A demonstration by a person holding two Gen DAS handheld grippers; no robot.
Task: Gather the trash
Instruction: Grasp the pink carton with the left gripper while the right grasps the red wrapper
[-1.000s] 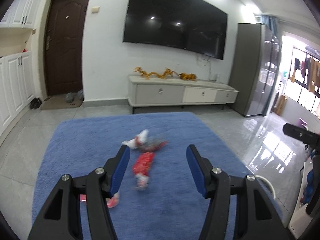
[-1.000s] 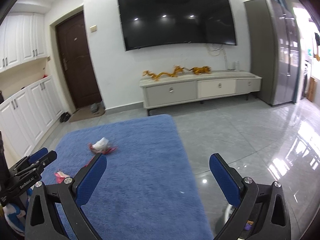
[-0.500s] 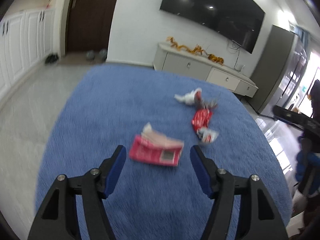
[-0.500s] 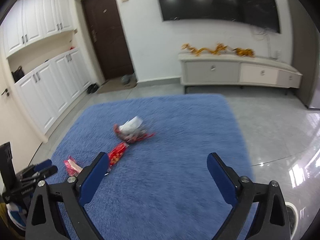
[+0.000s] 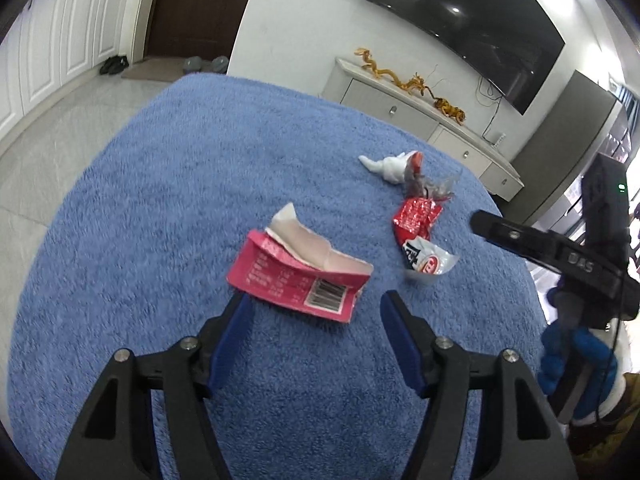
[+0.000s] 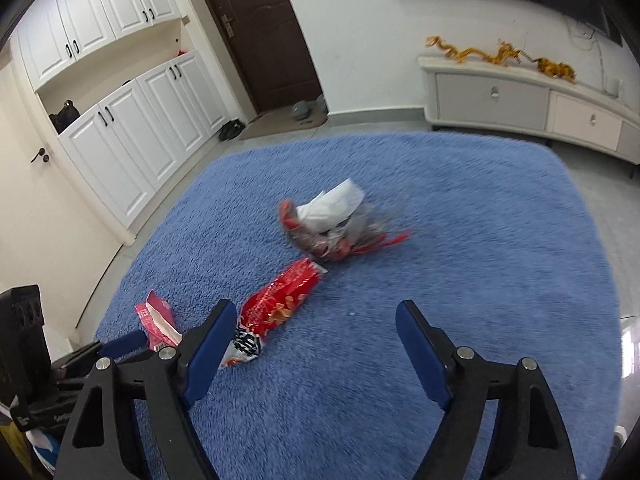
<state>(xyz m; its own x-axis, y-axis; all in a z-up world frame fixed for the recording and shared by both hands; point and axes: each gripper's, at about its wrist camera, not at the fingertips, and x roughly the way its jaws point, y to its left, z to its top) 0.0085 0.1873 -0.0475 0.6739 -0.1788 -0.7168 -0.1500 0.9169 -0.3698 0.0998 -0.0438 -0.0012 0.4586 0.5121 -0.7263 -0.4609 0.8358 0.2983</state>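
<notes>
Trash: torn pink carton (image 5: pixel 296 276), crinkled wrappers

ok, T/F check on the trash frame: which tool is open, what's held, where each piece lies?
1. Left tool is open, holding nothing. True.
2. The pink box lies on tile. False: it lies on the blue rug.
3. The red wrapper lies between the pink box and the crumpled pile. True.
4. Right tool is shut on the red wrapper. False: its jaws, just closing, stand open and grip nothing.
</notes>
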